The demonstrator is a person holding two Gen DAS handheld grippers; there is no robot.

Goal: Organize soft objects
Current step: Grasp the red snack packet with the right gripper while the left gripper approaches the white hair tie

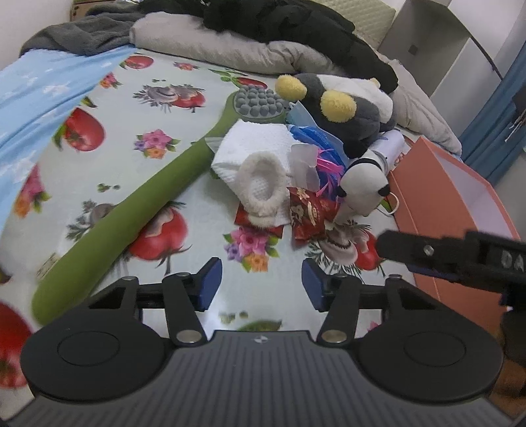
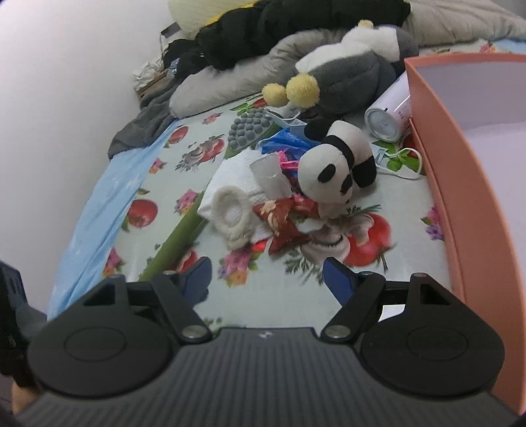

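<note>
My left gripper (image 1: 261, 282) hangs over the fruit-and-flower bedsheet (image 1: 138, 98) with its blue pads spread apart and nothing between them. My right gripper (image 2: 267, 279) is spread too, empty, over the same sheet; in the left wrist view its black finger juts in from 3 o'clock.

The heap of soft things lies ahead of both grippers, at 12 o'clock. A small panda plush (image 2: 338, 167) sits on top of the heap, head tilted down, touching a red-and-gold cloth pouch (image 1: 309, 213). Just beside the pouch, at its 9 o'clock, a white fuzzy ring-shaped item (image 1: 263, 187) rests on a folded white towel (image 1: 256, 141). At 12 o'clock from the panda lies a larger grey-and-white plush (image 1: 355, 108) with yellow pom-pom feet, against the grey pillow (image 1: 213, 42) with black clothing (image 1: 296, 23) on it. Blue and pink crinkly stuff (image 1: 315, 138) sits between the two plushes.

A long green massager (image 1: 138, 210) with a grey knobbly head runs from 8 o'clock to the heap, its head touching the towel. An open orange box (image 2: 460, 164) stands at 3 o'clock, with a white canister (image 2: 388, 115) lying just beside its wall.
</note>
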